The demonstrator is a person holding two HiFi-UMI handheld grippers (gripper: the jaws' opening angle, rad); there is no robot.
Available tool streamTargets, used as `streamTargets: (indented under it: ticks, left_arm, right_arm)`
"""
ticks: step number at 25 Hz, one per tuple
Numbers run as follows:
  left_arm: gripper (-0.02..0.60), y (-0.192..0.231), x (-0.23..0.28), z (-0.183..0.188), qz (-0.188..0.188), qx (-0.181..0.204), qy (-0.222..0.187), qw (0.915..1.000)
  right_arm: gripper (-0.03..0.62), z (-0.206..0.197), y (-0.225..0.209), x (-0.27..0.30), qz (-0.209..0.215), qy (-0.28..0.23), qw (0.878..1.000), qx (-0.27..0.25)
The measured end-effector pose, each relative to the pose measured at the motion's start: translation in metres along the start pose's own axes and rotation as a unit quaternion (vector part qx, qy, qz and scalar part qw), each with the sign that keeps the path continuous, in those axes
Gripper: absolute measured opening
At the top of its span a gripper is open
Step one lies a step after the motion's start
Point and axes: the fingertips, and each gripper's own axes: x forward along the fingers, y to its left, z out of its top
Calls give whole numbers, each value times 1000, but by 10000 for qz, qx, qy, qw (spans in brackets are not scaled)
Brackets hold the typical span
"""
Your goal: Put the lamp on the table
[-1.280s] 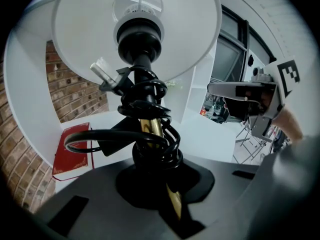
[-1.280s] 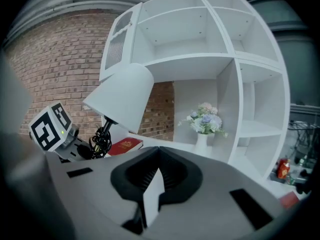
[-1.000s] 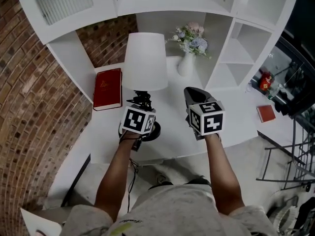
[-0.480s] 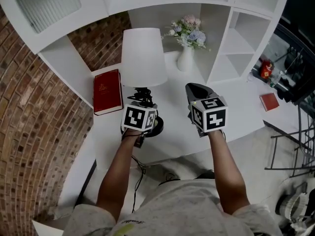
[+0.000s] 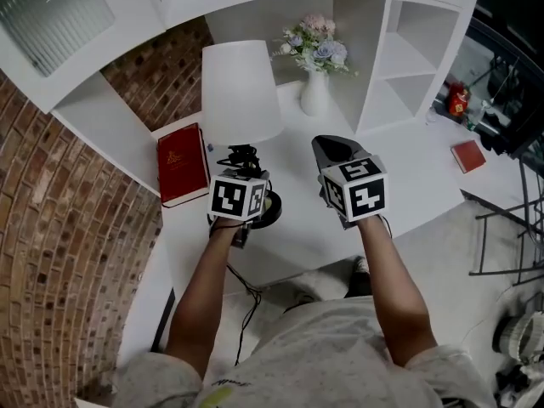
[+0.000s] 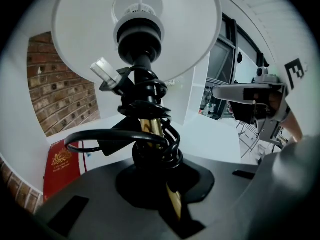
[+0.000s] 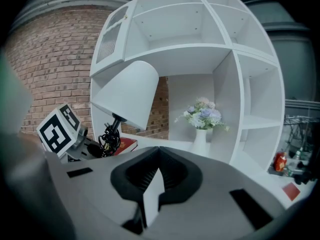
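The lamp has a white shade (image 5: pixel 240 92) and a black round base (image 5: pixel 270 212) low over the white table (image 5: pixel 408 185); whether the base rests on it I cannot tell. Black cord (image 6: pixel 145 109) is wound round its brass stem (image 6: pixel 150 129). My left gripper (image 5: pixel 242 170) is shut on that stem just above the base, and the left gripper view looks up along it into the shade (image 6: pixel 135 29). To the right of the lamp, my right gripper (image 5: pixel 327 150) hovers shut with nothing in it. The right gripper view shows its jaws (image 7: pixel 159 151) together, with the tilted lamp (image 7: pixel 127 94) at the left.
A red book (image 5: pixel 182 161) lies left of the lamp. A white vase of flowers (image 5: pixel 314 96) stands behind it, inside the white shelf unit (image 5: pixel 399 75). A small red book (image 5: pixel 469 155) lies far right. Brick wall (image 5: pixel 76 228) runs along the left. A cable (image 5: pixel 246 300) hangs below the table edge.
My left gripper has carried the lamp a little further in over the table, towards the shelf. The right gripper has kept its place.
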Motion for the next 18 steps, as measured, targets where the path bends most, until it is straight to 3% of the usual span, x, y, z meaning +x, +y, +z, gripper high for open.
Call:
streamTargets:
  ticks: [12, 18]
  left_arm:
    - [48, 8, 31, 26, 75, 305, -461, 9984]
    - [48, 13, 56, 33, 50, 224, -548, 9982]
  right_arm:
    - [5, -8, -14, 12, -47, 97, 9999, -93]
    - [5, -10, -25, 28, 14, 132, 9998, -168]
